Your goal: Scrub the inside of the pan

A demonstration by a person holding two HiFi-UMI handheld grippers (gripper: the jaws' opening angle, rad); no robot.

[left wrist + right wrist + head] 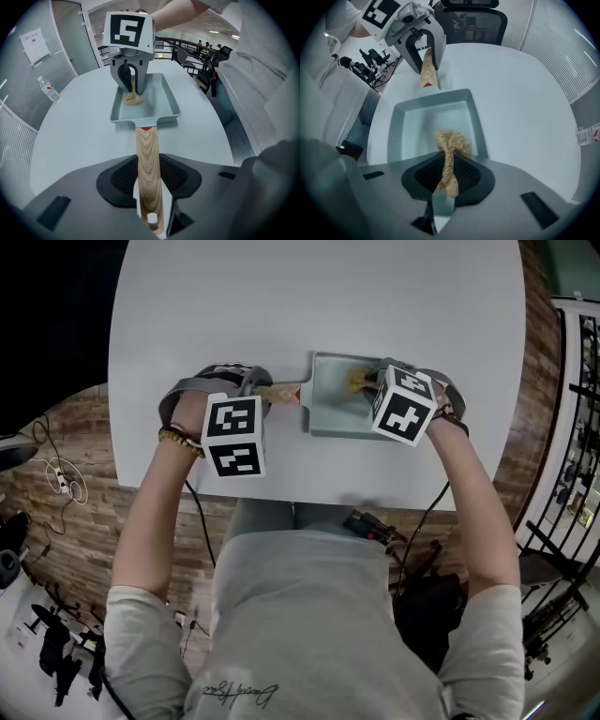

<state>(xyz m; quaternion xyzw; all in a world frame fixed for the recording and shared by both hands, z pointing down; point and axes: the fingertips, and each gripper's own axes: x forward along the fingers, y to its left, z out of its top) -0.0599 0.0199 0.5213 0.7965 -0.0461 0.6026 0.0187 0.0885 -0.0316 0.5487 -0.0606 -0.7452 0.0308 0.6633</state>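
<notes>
Right tool [449, 182]: pointing straight down, its jaws are closed on a tan, fibrous, twisted scrubber [451, 143]. The strand is pinched between the two black pads, and a loose knot of it bulges out beyond the tip. The knot meets the inside floor of a pale grey-green, rectangular, shallow metal pan [423, 125] directly beneath the tip. In the head view it sits towards the wall farther from the person.

Left tool [149, 180]: tilted steeply downward, its jaws are clamped on the light-wood, grained handle [146, 152] of the pan. The pads bear on either side of the handle, whose butt end lies deep between them.

Position of the pan: it lies flat on the white round table [520, 103]. Its body extends straight ahead of the left tool and sits under the right tool.

Orientation: the long axis runs from one tool to the other, roughly parallel to the table edge nearest the person. The handle points towards the left tool and the open tray end towards the right tool. A small red tab shows where the handle joins the tray.

The two tools stand near one another, at opposite ends of the pan, with their marker cubes uppermost.
</notes>
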